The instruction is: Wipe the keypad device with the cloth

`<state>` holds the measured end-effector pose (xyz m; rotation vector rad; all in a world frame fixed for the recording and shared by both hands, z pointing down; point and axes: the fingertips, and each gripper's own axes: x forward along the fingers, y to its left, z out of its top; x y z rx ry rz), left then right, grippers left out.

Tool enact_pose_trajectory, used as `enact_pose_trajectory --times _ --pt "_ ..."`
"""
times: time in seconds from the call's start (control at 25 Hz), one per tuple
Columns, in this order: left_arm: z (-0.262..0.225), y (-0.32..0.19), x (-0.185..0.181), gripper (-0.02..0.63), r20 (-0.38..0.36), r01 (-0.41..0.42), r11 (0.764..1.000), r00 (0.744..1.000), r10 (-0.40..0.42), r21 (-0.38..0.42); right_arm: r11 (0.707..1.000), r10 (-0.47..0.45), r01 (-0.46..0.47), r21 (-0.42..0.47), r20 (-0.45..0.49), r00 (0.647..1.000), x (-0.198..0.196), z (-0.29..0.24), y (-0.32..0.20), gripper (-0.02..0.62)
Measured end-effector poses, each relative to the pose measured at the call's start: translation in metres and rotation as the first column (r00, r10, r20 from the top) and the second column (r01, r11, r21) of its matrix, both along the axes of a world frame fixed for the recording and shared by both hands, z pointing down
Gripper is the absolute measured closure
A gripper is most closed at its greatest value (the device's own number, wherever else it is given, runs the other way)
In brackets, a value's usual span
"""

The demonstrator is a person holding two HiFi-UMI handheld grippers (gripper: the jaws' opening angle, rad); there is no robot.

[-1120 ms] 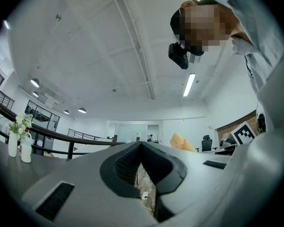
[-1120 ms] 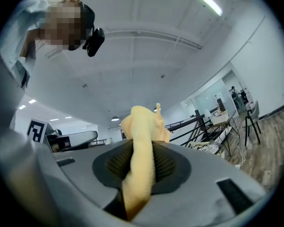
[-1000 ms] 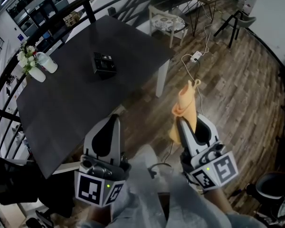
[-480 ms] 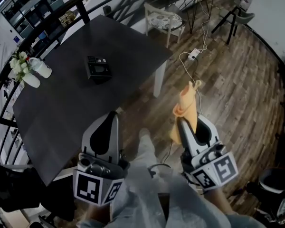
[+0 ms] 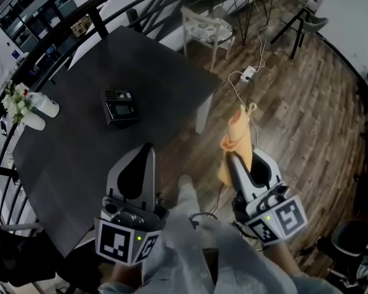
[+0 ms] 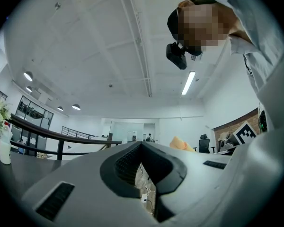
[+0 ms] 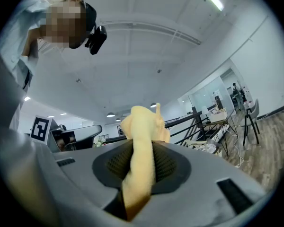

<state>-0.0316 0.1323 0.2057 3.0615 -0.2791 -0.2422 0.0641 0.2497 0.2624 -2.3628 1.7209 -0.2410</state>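
Note:
The black keypad device (image 5: 120, 107) lies on the dark table (image 5: 67, 158), far ahead of both grippers. My right gripper (image 5: 236, 158) is held upright over the wooden floor, shut on a yellow cloth (image 5: 238, 136) that sticks up above its tips and hangs down beside it. In the right gripper view the cloth (image 7: 141, 141) runs between the pads of that gripper (image 7: 142, 148). My left gripper (image 5: 145, 149) stands upright near the table's front edge, shut and holding nothing. The left gripper view points at the ceiling, with the left gripper (image 6: 142, 145) closed to a point.
A white vase with flowers (image 5: 21, 106) stands at the table's far left. A white chair (image 5: 205, 24) is beyond the table's far corner. A power strip with cables (image 5: 248, 73) lies on the floor. A black railing (image 5: 98, 17) runs behind.
The head view has shifted, so the table and keypad device sit lower and further left in it. Both grippers keep the same pose, and the cloth stays in the right one.

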Motion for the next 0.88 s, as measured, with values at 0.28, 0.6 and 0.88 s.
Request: enact_pose_trajectory --times 0.28,0.6,0.88 --pt "-0.006 -0.047 0.031 0.603 -0.003 0.006 1.0 1.0 -0.006 -0.011 1.0 0.019 -0.019 -0.003 -0.002 1.0 0.035 -0.007 -0.045 0.495" --pt "-0.022 -0.094 0.058 0.603 -0.017 -0.007 0.999 1.0 0.008 0.05 0.999 0.031 -0.031 -0.018 -0.022 0.999 0.067 -0.015 -0.097 0.495" --pt "-0.014 -0.139 0.067 0.603 -0.027 0.033 0.998 0.999 -0.032 0.047 0.998 0.0 -0.001 -0.058 -0.02 1.0 0.082 0.001 -0.14 0.495"
